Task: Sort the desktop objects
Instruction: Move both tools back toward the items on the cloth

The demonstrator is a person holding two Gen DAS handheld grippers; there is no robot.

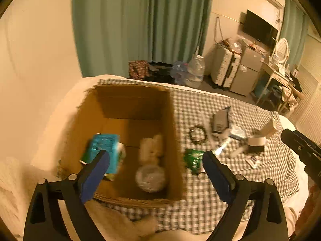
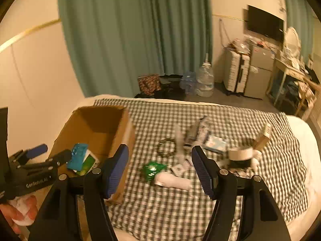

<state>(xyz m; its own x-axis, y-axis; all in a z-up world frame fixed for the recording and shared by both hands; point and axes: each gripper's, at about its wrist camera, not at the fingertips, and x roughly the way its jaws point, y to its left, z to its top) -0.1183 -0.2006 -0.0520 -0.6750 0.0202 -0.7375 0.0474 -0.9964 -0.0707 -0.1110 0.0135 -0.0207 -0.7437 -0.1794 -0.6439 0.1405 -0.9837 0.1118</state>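
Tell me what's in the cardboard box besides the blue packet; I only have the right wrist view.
Observer: Left wrist view shows a round whitish container on the cardboard box floor, by its camera-side wall.
Operator: Anything else?
Observer: A pale soft item just behind it, too blurred to name.
Operator: Left gripper holding anything?
Observer: No; the left gripper is wide open above the box, pads pressing nothing.

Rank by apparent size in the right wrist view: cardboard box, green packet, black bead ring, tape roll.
1. cardboard box, by far the largest
2. tape roll
3. green packet and black bead ring: too alike to rank; blur smears their edges.
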